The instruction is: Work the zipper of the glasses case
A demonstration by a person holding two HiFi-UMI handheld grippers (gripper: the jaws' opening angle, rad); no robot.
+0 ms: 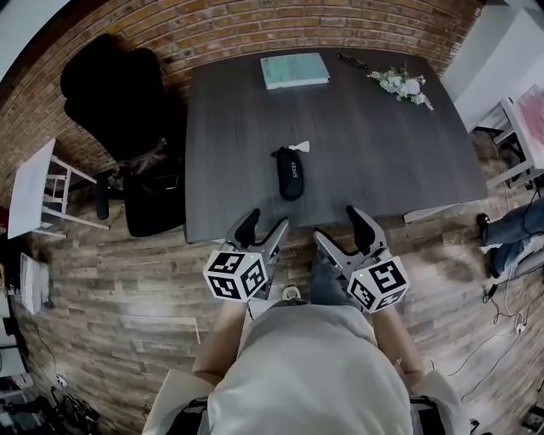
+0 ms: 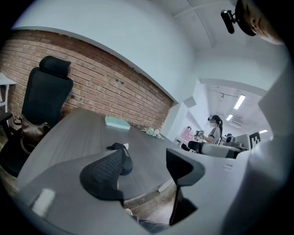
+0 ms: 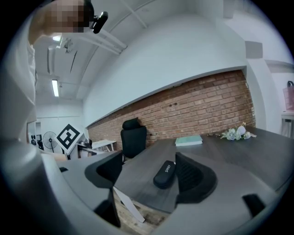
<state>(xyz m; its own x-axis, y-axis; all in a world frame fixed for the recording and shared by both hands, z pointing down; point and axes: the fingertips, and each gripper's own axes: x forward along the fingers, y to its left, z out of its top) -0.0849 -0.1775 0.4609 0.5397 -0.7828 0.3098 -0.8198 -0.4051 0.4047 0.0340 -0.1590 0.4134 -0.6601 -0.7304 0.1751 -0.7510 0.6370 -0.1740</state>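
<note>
Closest below the head camera was the person's pale shirt (image 1: pixel 310 374), and just past it both tools were held over the floor (image 1: pixel 127 272), short of the table edge.

The left gripper (image 1: pixel 264 228) had its fingers (image 2: pixel 103 176) spread wide apart with nothing between them. Only the table and floor showed through the gap. The right gripper (image 1: pixel 340 229) was likewise released, its fingers (image 3: pixel 197 176) well apart and empty. Behind each pair of fingers sat a marker cube, the left one (image 1: pixel 236 273) and the right one (image 1: pixel 378 285), with the person's forearms running back from them.

Ahead of both grippers, well apart from them, the black glasses case (image 1: pixel 290 173) lay flat on the dark grey table (image 1: pixel 382 161), near the front edge and roughly in line with the gap between the two tools. A small white tag (image 1: pixel 299 146) lay at its far end. At the far side of the table were a pale green book (image 1: pixel 294 70) and a sprig of white flowers (image 1: pixel 401 84). A black office chair (image 1: pixel 119 93) stood to the left, in front of a brick wall (image 1: pixel 255 21).
</note>
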